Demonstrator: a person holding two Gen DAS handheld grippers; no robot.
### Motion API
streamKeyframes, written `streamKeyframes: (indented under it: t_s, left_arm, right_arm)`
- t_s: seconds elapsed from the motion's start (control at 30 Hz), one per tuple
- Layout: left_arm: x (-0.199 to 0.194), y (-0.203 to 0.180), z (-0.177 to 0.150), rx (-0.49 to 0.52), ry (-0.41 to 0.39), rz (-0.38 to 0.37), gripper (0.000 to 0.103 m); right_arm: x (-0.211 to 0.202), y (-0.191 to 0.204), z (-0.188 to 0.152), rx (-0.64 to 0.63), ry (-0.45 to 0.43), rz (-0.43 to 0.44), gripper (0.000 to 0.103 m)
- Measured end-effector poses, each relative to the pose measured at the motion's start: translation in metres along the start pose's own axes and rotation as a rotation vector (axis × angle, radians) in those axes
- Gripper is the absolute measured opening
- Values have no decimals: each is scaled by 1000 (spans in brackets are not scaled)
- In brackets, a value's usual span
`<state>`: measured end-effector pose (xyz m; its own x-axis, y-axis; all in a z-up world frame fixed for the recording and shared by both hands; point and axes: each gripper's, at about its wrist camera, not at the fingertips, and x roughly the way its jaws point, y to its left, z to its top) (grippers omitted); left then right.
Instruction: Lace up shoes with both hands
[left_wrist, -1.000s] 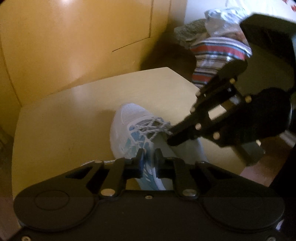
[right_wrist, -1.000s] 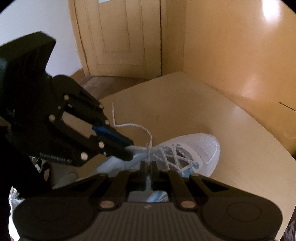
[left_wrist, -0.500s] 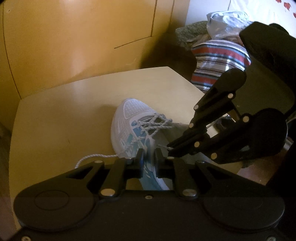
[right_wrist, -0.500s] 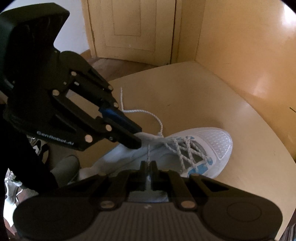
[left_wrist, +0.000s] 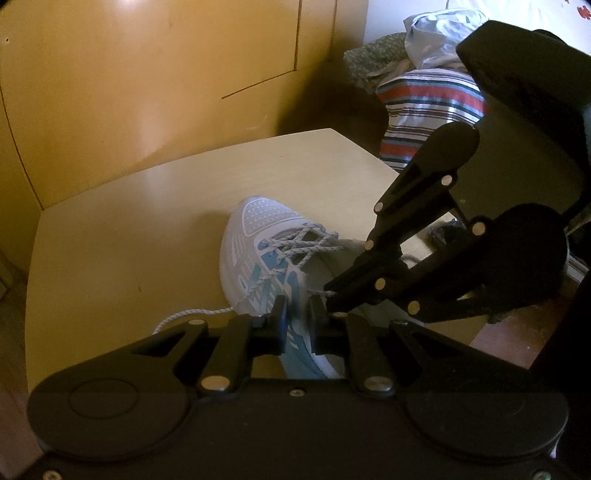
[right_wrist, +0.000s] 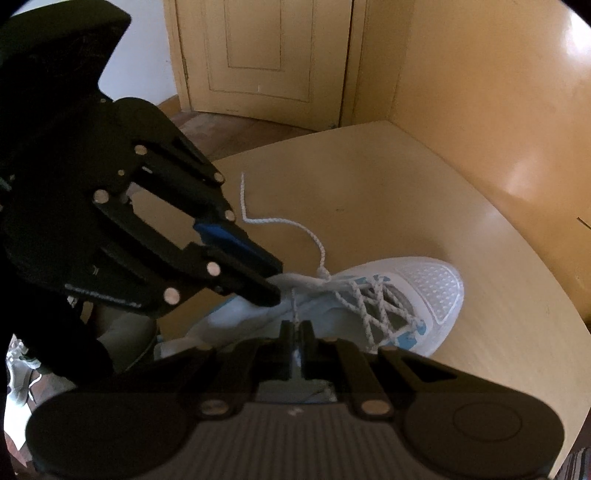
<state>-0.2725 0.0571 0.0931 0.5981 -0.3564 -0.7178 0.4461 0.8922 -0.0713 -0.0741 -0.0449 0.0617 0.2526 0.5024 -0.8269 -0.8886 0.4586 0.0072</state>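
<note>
White-and-blue mesh shoe (right_wrist: 376, 295) on a pale wooden table (right_wrist: 424, 206), with a gripper in each of my hands working its lace near the tongue.

I judge I am partway through lacing: the lower eyelets are already criss-crossed and I am handling the two loose ends at the top. My right gripper (right_wrist: 295, 326) is nearly shut, pinching a thin strand of lace (right_wrist: 294, 302) that rises from between its fingers toward the shoe's collar. My left gripper (right_wrist: 271, 286) is narrow, its tips pressed on the white tongue (right_wrist: 295, 278) just left of that strand; whether it holds lace I cannot tell. The other lace end (right_wrist: 273, 221) curls loose on the table, far-left of the shoe. Next, I think, the held end needs threading through an upper eyelet, kept taut while the left steadies the shoe.
</note>
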Motion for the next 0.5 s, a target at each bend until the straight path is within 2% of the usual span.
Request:
streamKeyframes:
  t_s: [0.5]
  left_arm:
    - [-1, -6, 0, 14, 1, 7, 10]
  right_arm:
    - [5, -2, 2, 12, 9, -19, 4]
